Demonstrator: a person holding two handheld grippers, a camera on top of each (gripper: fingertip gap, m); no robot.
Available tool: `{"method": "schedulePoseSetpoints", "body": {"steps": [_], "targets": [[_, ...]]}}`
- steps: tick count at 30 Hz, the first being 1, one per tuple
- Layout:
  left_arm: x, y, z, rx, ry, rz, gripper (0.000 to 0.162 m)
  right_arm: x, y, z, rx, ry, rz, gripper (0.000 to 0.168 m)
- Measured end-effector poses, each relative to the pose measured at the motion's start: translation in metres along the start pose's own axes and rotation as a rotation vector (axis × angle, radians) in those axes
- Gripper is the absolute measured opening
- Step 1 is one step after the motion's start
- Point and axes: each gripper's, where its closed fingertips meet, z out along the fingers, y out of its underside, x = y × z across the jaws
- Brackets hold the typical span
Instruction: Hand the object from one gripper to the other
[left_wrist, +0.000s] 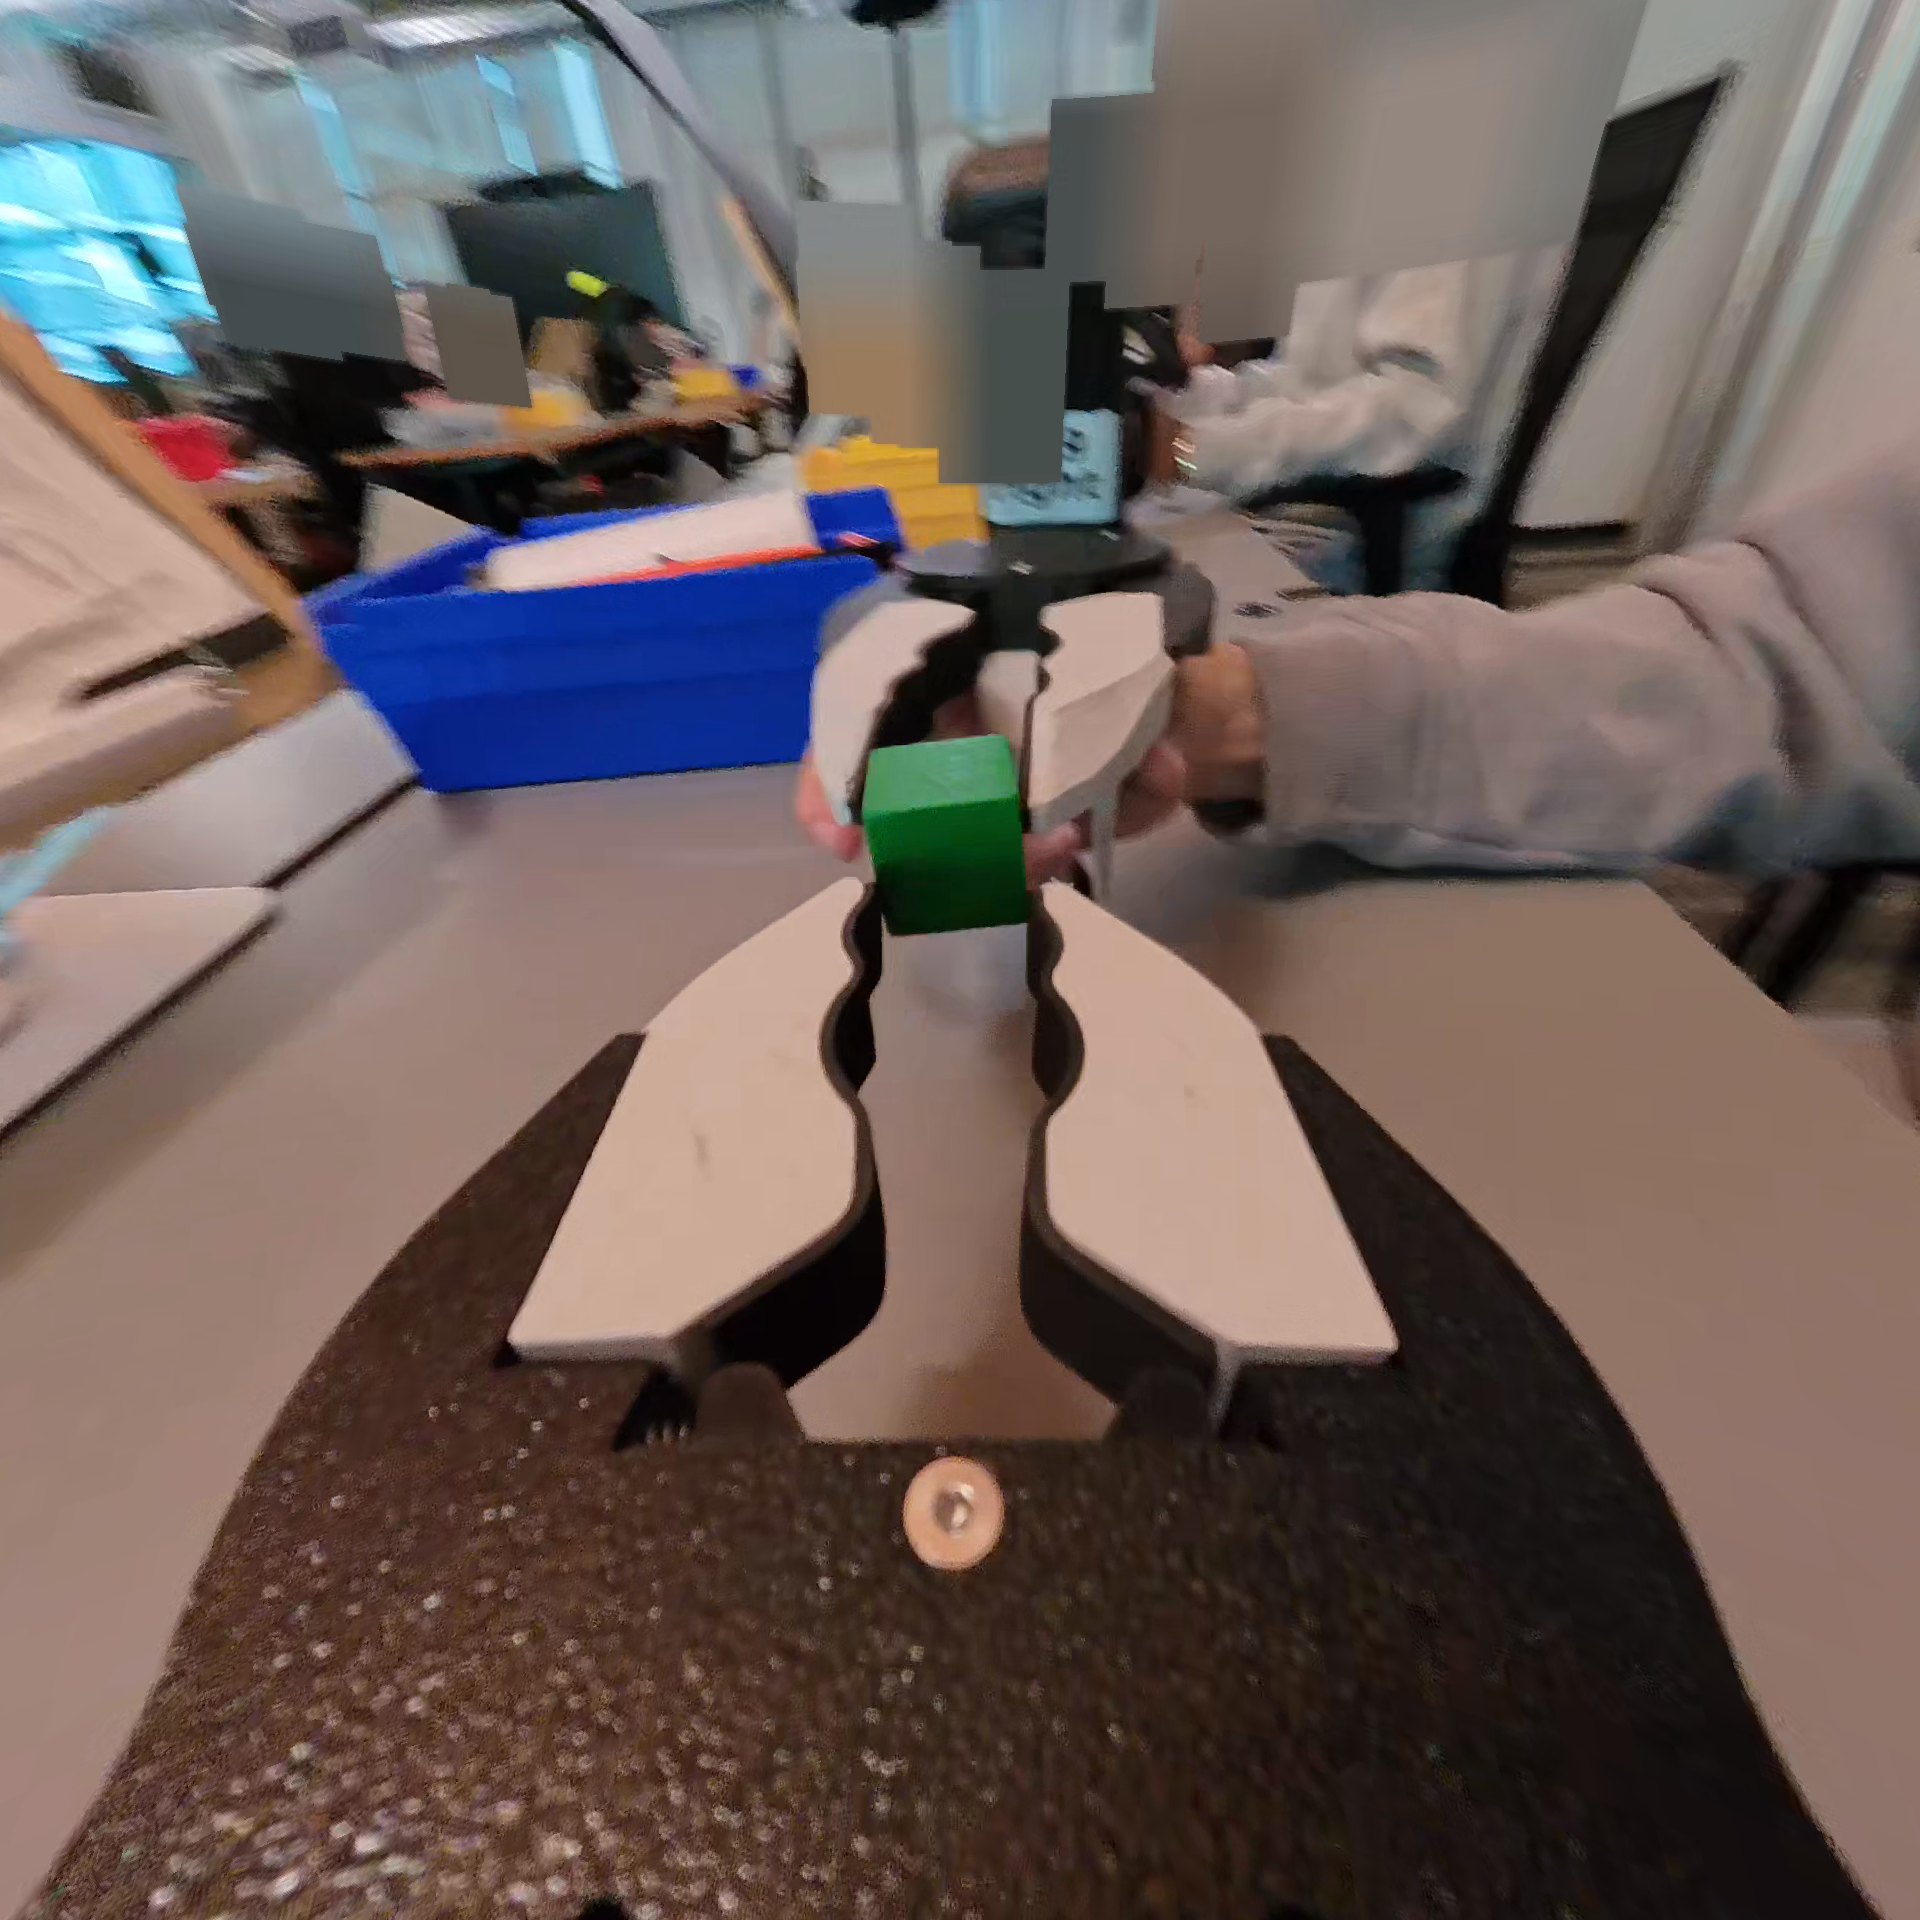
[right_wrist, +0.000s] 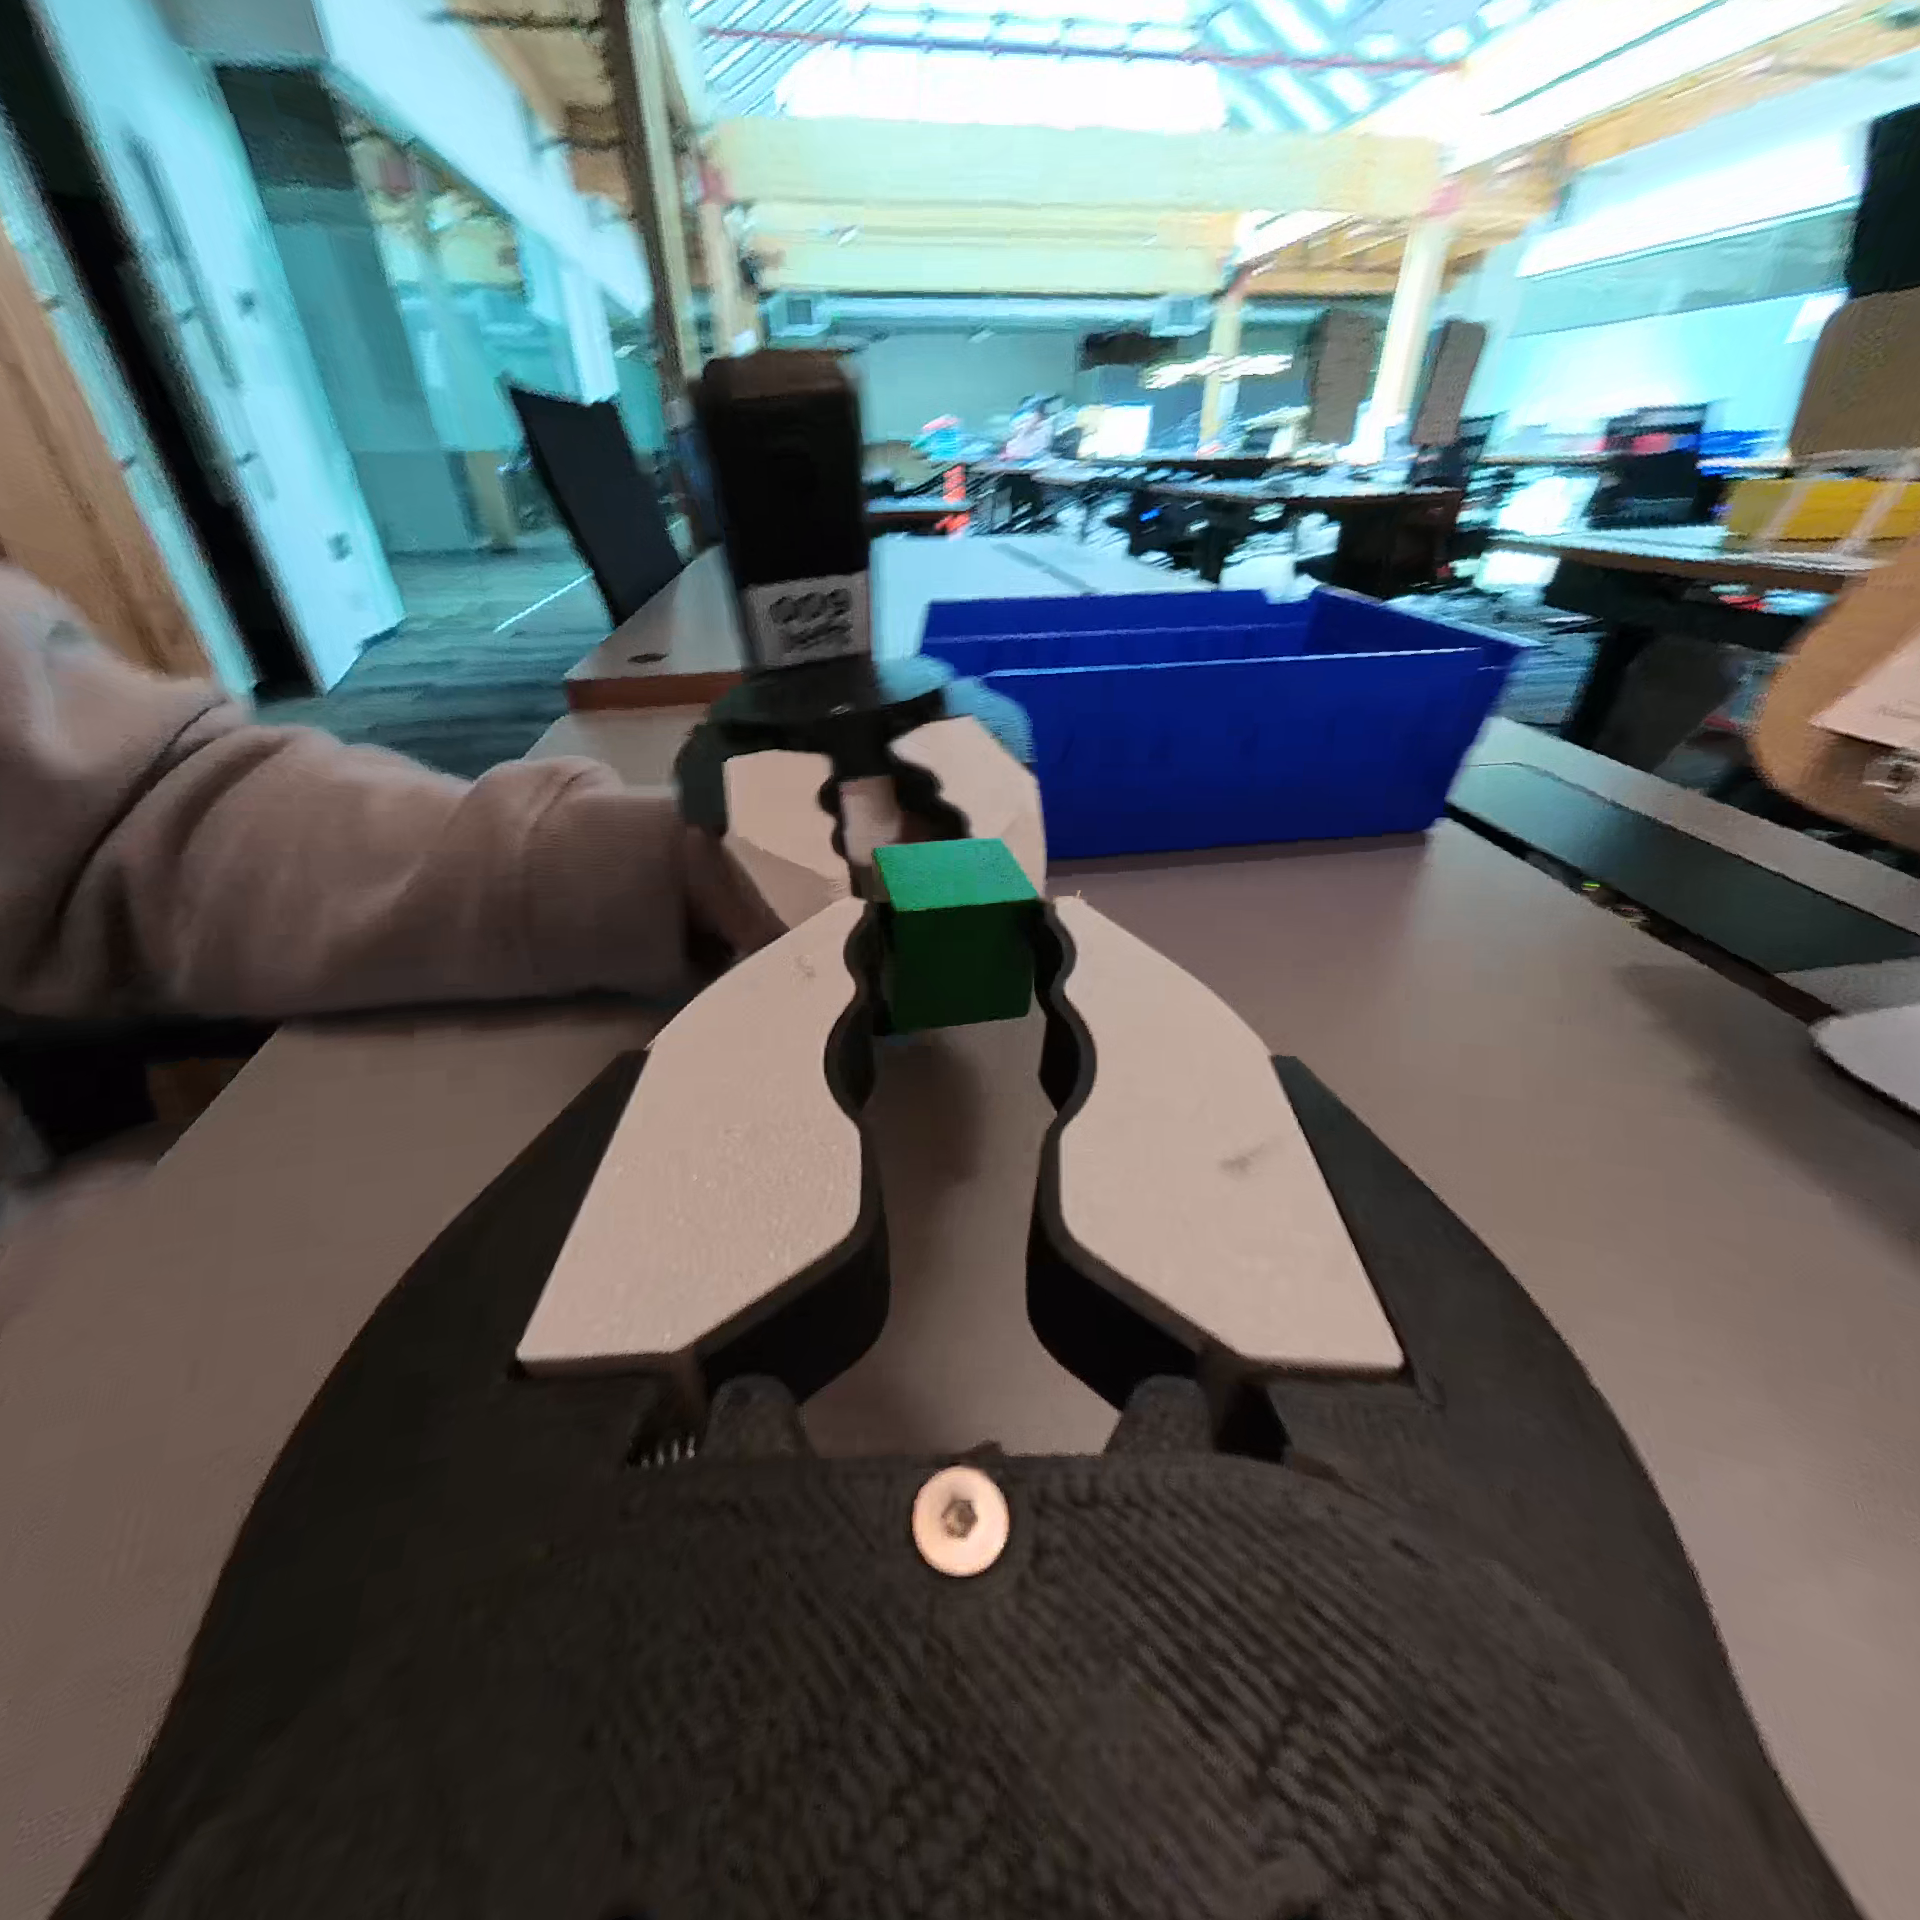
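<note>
Green cube (right_wrist: 954, 940) was pinched by right gripper (right_wrist: 954, 935) fingers above the counter (right_wrist: 1455, 1091); left gripper (left_wrist: 951, 894) fingers flanked it, grip unclear. Blue bin (left_wrist: 582, 665) at 10 o'clock showed contents only in left view.

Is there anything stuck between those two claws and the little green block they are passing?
Nothing visible. The green cube sits directly between the fingertips of the left gripper and the right gripper, held in the air above the table.
</note>
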Motion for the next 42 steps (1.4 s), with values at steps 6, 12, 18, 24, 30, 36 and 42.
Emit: {"method": "schedulePoseSetpoints", "body": {"steps": [6,12,18,24,30,36,42], "targets": [[-0.035,-0.01,0.006,-0.008,-0.469,0.227,0.042,0.053,-0.011,-0.012,0.258,0.382,0.281,0.028],[-0.044,-0.006,0.01,-0.109,-0.729,0.364,0.037,0.039,-0.009,0.005,0.275,0.392,0.296,0.028],[-0.044,-0.01,0.007,-0.089,-0.737,0.312,0.026,0.043,-0.007,0.003,0.292,0.445,0.285,0.027],[-0.04,-0.012,0.004,0.016,-0.487,0.139,0.026,0.038,-0.026,-0.009,0.329,0.213,0.315,0.048],[-0.01,-0.026,-0.008,0.193,-0.038,-0.097,0.025,0.014,-0.029,-0.017,0.256,-0.031,0.272,0.044],[0.007,-0.014,-0.001,0.122,0.095,-0.112,0.025,-0.007,-0.018,-0.003,0.162,-0.1,0.199,0.027],[0.01,-0.013,-0.001,0.114,0.105,-0.094,0.025,0.001,-0.014,-0.005,0.133,-0.051,0.176,0.045]]}}
